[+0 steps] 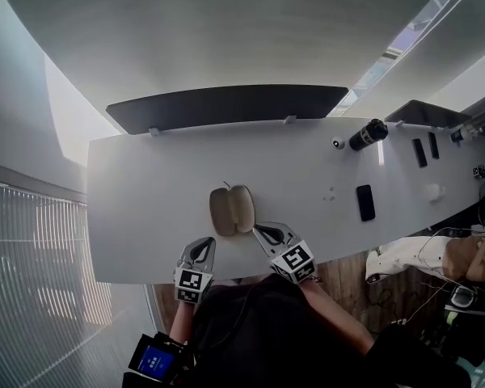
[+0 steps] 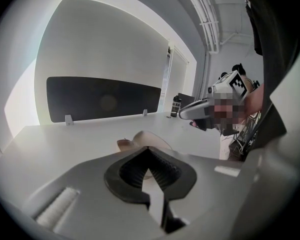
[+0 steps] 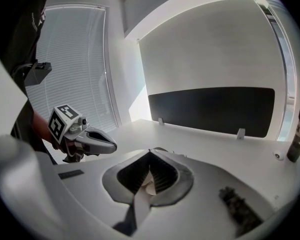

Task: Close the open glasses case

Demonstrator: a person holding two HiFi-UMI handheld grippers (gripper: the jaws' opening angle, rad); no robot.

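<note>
Currently the case (image 1: 231, 210) lies open on the desk (image 1: 145, 192). Left gripper (image 1: 203, 242) and right gripper (image 1: 259, 229) hover near it, fingers together, empty.

Pouring in bright from the blinds (image 1: 32, 257) on the left, glaring off the white table (image 1: 153, 192) and bleaching the wall (image 1: 73, 111) behind it. Bending hard at every edge, darkening into black corners in both gripper views, softening towards the rims.
</note>
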